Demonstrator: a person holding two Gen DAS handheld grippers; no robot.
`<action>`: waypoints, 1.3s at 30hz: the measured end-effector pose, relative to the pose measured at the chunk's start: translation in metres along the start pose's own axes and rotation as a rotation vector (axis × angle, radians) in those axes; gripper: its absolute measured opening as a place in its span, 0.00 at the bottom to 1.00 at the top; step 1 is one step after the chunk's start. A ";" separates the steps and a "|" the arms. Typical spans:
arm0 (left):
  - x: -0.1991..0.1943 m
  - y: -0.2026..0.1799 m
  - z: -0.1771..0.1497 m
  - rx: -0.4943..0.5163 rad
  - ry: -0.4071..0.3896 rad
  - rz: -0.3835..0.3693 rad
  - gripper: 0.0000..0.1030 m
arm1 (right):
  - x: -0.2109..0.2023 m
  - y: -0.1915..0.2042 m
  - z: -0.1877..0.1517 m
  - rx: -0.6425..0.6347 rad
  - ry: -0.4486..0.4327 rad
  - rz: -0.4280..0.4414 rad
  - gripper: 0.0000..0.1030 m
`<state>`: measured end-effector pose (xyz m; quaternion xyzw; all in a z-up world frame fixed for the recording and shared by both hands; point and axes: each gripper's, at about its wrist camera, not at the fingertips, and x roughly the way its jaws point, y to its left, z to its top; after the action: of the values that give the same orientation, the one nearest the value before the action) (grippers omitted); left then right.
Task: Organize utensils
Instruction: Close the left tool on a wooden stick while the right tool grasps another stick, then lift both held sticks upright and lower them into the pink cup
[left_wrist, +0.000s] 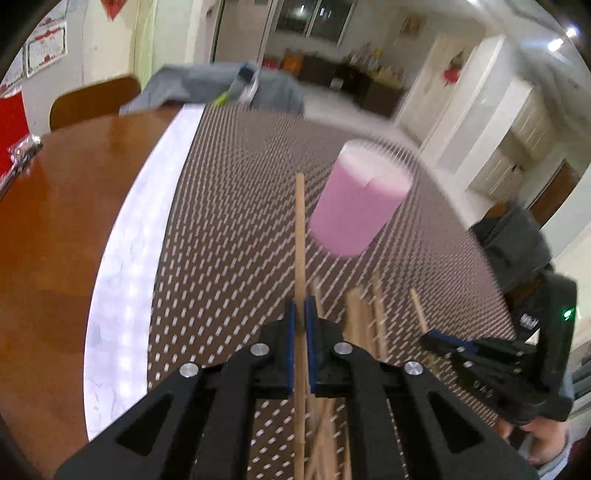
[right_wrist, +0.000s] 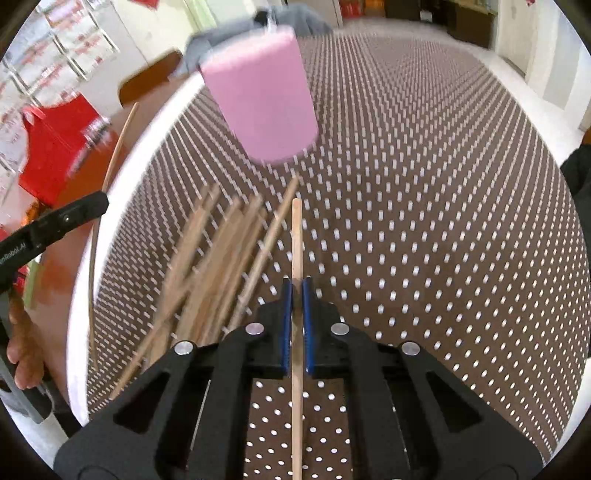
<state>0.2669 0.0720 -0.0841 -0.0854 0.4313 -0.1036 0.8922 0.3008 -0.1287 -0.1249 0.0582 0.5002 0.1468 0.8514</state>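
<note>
Left gripper (left_wrist: 300, 314): clamped on 1 wooden chopstick (left_wrist: 300, 236), blue pads tight against its sides; the stick runs forward well past the tips and back under the body.
Right gripper (right_wrist: 297, 295): also closed on 1 single chopstick (right_wrist: 296, 236), pinched between the pads near its middle, pointing toward the cup.
Pink cup (right_wrist: 264, 99): upright on the dotted brown mat (right_wrist: 424, 240), beyond the loose sticks; its mouth is blurred, and I cannot tell whether anything is inside.
Chopstick pile (right_wrist: 218, 266): several sticks lie crossed and overlapping on the mat, just left of the right gripper and nearer than the cup.
Step in hand: likely carrying both sticks to the cup.
Risk 1: each stick is held at 1 narrow point, so it may pivot in the pads and miss the rim.
Risk 2: 2 long sticks converging on 1 opening could cross or knock together.
Risk 3: a tip striking the wall could tip the light-looking cup.
Risk 4: a low trailing end could scatter the pile.
</note>
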 end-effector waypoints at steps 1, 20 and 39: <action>-0.005 -0.005 0.005 0.005 -0.037 -0.019 0.06 | -0.008 0.000 -0.001 -0.007 -0.035 0.005 0.06; -0.042 -0.072 0.076 0.075 -0.653 -0.130 0.06 | -0.124 0.028 0.075 -0.060 -0.842 0.126 0.06; 0.023 -0.062 0.102 0.017 -0.797 -0.065 0.06 | -0.086 0.016 0.115 -0.014 -1.079 0.128 0.06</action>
<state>0.3541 0.0126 -0.0239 -0.1250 0.0473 -0.0943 0.9865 0.3583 -0.1346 0.0069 0.1501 -0.0133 0.1509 0.9770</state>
